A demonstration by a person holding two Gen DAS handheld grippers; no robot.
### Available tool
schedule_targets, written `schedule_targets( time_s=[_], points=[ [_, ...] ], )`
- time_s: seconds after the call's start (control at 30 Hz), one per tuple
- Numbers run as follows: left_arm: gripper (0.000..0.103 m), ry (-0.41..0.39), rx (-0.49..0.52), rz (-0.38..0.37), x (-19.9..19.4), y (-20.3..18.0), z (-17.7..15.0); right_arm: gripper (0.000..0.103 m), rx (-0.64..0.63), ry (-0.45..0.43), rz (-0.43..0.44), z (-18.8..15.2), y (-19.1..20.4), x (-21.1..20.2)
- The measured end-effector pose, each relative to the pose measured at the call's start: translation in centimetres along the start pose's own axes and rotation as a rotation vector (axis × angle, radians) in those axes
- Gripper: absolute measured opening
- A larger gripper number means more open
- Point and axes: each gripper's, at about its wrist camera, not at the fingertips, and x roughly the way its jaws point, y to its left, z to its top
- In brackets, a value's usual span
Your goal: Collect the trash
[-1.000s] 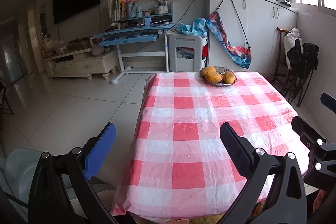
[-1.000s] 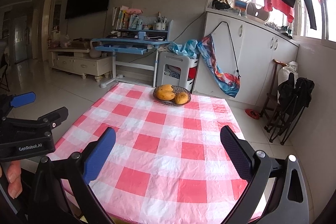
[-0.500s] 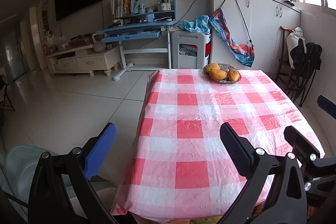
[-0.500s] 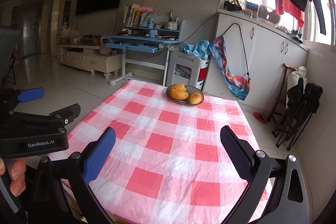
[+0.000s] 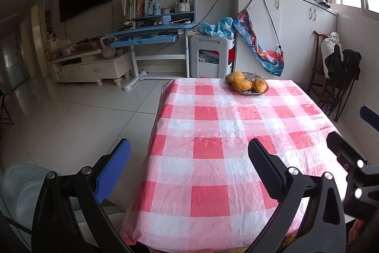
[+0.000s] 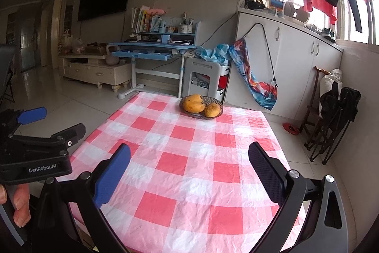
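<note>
Hovering above the near edge of the table, the left gripper (image 5: 189,165) had its blue and black fingers spread wide with nothing between them, and the right gripper (image 6: 189,167) alongside it was spread just as wide and equally empty. The table was covered by a crinkled red-and-white checked plastic tablecloth (image 5: 220,134) that draped over its edges. Close to the far edge, towards the far right corner, stood a shallow dark wire fruit basket (image 6: 214,102) holding three yellow-orange mangoes (image 6: 194,106) that touched one another. No trash could be made out on the cloth in either wrist view, so its place cannot be told. From the right wrist view the left gripper's black body showed at the left, over the table's left edge, with the person's fingers (image 6: 20,205) wrapped beneath it. Beyond the table, a blue-and-white study desk (image 5: 151,33) stood against the far wall, and white cabinets (image 6: 296,68) ran along the right.
</note>
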Motion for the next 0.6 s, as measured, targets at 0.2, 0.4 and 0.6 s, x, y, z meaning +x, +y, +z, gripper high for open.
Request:
schedule_targets(
  time_s=[0.2, 0.4, 0.6],
  points=[
    [0.096, -0.012, -0.011, -0.017, 0.0, -0.4, 0.2, 0.095, 0.028, -0.017, -0.020, 0.2, -0.9, -0.1],
    [0.096, -0.020, -0.011, -0.038, 0.0, -1.2, 0.4, 0.095, 0.034, -0.022, -0.032, 0.3, -1.5, -0.2],
    [0.096, -0.037, -0.005, -0.049, -0.3, -2.1, 0.4, 0.095, 0.041, -0.028, -0.048, 0.2, -2.2, -0.4]
  ],
)
